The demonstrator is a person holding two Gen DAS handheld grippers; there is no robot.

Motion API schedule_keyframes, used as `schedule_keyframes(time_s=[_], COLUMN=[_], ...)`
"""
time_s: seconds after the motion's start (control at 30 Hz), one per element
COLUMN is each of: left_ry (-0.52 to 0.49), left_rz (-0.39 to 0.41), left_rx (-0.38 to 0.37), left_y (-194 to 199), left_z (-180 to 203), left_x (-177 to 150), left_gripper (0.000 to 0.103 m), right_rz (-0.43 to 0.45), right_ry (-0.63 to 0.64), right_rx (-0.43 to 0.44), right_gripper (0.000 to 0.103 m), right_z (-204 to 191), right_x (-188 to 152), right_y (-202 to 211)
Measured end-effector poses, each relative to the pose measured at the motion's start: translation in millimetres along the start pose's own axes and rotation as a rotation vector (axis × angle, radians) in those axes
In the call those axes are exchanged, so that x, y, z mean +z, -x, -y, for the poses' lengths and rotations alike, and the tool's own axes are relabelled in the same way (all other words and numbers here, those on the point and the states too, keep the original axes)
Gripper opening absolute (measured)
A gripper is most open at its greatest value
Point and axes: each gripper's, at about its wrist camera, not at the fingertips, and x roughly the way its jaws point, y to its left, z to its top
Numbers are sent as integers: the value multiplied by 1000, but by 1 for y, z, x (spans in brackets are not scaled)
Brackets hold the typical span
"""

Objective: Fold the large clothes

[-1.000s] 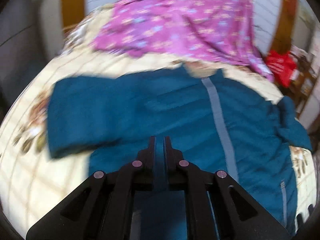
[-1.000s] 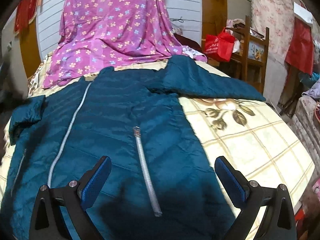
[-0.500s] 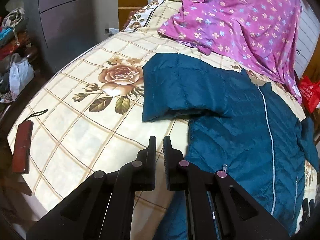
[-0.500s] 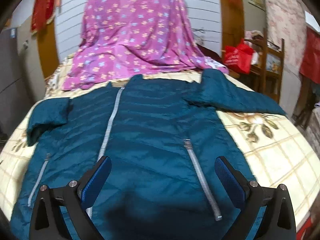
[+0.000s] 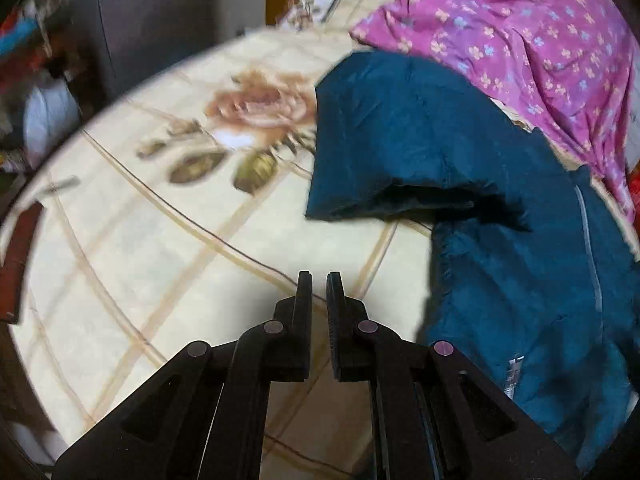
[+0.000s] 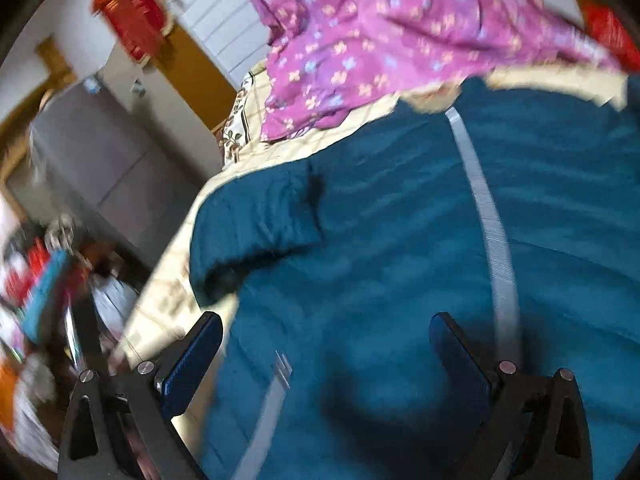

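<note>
A teal quilted jacket (image 5: 520, 264) lies spread front-up on the bed, with a grey centre zip (image 6: 484, 208). One sleeve (image 5: 384, 148) lies folded short, its open cuff facing me. My left gripper (image 5: 319, 284) is shut and empty above the bedsheet, left of the jacket's side edge. My right gripper (image 6: 326, 336) is open and empty, held over the jacket's lower front near a pocket zip (image 6: 280, 364). The same folded sleeve shows in the right wrist view (image 6: 256, 224).
A cream bedsheet (image 5: 160, 240) with rose prints covers the bed. A purple flowered cloth (image 5: 520, 32) lies at the head of the bed behind the jacket. A dark red flat object (image 5: 16, 256) sits at the bed's left edge. Clutter (image 6: 40, 280) stands beside the bed.
My left gripper has swung left off the jacket to over the bare sheet, staying shut. My right gripper's view has swung left across the jacket toward the folded sleeve, staying open.
</note>
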Motion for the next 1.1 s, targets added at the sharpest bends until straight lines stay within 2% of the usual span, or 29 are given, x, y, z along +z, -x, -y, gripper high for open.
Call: schedule_keyframes(time_s=[0.1, 0.13, 0.17, 0.23, 0.33, 0.4, 0.53, 0.57, 0.6, 0.63, 0.67, 0.7, 0.8, 0.97, 1.1], left_ry=[-46, -60, -68, -62, -43, -27, 51, 76, 90, 101, 111, 122, 138, 143, 129], left_rz=[14, 39, 62, 114, 158, 183, 154, 137, 124, 113, 102, 90, 78, 77, 77], left_rx=[-13, -12, -5, -6, -18, 17, 50, 55, 57, 56, 56, 57, 50, 46, 56], left_y=[1, 5, 9, 20, 32, 33, 23, 19, 17, 16, 13, 11, 10, 11, 11], left_z=[5, 6, 5, 1, -10, -20, -46, -53, -57, -61, -63, -65, -67, -63, -54], left_x=[11, 14, 16, 20, 23, 25, 31, 33, 32, 31, 31, 31, 30, 27, 26], left_gripper=[12, 23, 41, 63, 63, 63, 63, 63, 63, 63, 63, 63, 63, 63, 63], right_rz=[-39, -62, -77, -103, -98, -88, -49, -26, 1, 19, 26, 22, 37, 84, 114], right_ry=[-153, -225, -277, -365, -374, -401, -413, -414, -407, -398, -390, -377, -253, -180, -116], right_rx=[155, 210, 246, 265, 270, 299, 301, 301, 309, 319, 324, 319, 279, 237, 133], right_gripper=[103, 103, 103, 103, 103, 103, 103, 100, 81, 68, 42, 30, 17, 13, 12], right_z=[4, 7, 9, 10, 3, 2, 1, 0, -1, -1, -3, -6, -24, -26, -18], right_x=[23, 28, 29, 32, 39, 45, 54, 55, 56, 55, 54, 53, 55, 62, 71], right_y=[-50, -72, -84, -112, -138, -146, -151, -150, -149, -147, -146, -147, -138, -111, -83])
